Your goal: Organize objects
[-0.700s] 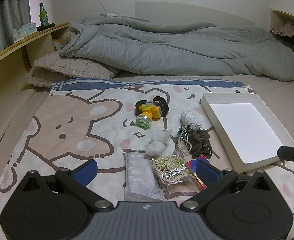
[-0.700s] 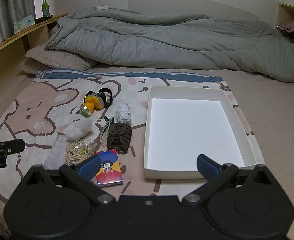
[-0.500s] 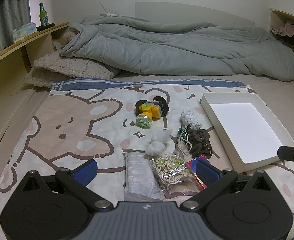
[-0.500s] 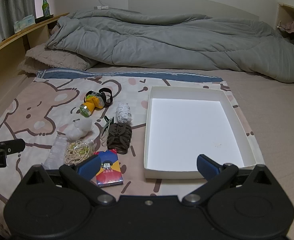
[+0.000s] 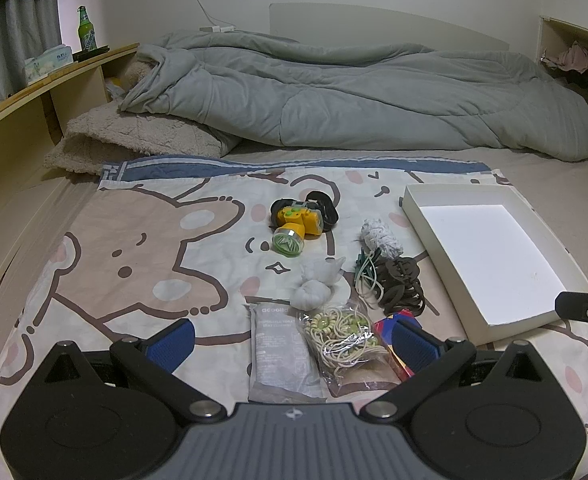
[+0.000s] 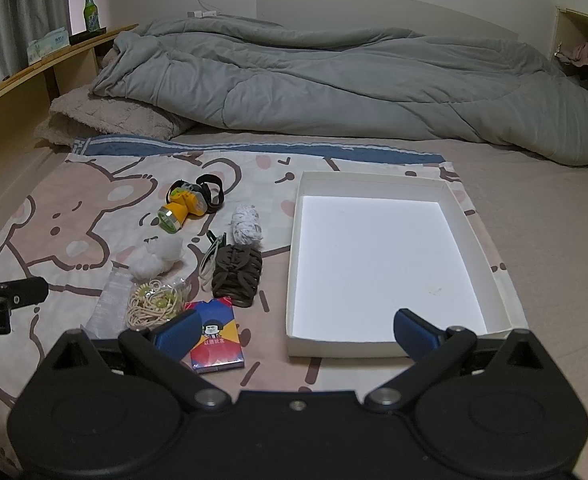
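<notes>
Small items lie in a cluster on a cartoon-bear blanket: a yellow headlamp (image 5: 297,224) (image 6: 185,206), a white cord bundle (image 5: 380,237) (image 6: 245,225), white cotton balls (image 5: 316,282) (image 6: 158,258), brown hair ties (image 5: 400,286) (image 6: 237,274), a clear bag of elastic bands (image 5: 344,334) (image 6: 155,304), a grey packet (image 5: 277,350) and a red card pack (image 6: 215,334). An empty white tray (image 5: 412,216) (image 6: 291,264) sits to their right. My left gripper (image 5: 291,344) hangs open over the packet and bag. My right gripper (image 6: 294,330) hangs open over the tray's near left corner.
A rumpled grey duvet (image 5: 354,96) and a beige pillow (image 5: 129,140) fill the far half of the bed. A wooden shelf (image 5: 45,80) on the left carries a green bottle (image 5: 85,34) and a tissue box. Clothes lie on a shelf at the right (image 5: 578,60).
</notes>
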Demonstrator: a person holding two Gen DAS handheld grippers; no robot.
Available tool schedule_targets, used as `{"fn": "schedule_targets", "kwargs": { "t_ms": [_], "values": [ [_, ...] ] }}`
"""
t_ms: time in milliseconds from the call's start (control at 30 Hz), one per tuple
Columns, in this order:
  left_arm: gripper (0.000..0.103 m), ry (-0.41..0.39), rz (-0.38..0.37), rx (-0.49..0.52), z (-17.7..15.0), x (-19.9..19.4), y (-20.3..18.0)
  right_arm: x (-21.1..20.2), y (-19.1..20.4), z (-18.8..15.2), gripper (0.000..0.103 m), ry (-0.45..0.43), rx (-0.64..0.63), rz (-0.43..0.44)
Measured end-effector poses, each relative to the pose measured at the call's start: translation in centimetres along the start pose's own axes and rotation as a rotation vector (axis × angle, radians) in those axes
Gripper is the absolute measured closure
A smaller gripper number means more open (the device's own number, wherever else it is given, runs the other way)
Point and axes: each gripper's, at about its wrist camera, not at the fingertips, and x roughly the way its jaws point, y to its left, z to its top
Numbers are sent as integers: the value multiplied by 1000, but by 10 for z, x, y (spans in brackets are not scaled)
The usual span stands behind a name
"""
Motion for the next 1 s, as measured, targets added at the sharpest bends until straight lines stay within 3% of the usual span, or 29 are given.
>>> {"fn": "schedule_targets", "kwargs": {
  "t_ms": [133, 167, 1000],
  "values": [
    [0, 0, 0, 0, 0, 0, 0, 0, 0, 0, 0, 0, -1, 0],
    [0, 4, 61, -58, 0, 0, 0, 0, 0, 0, 0, 0, -1, -1],
    [0, 6, 62, -60, 0, 0, 0, 1, -1, -1, 0, 1, -3, -1]
  ]
}}
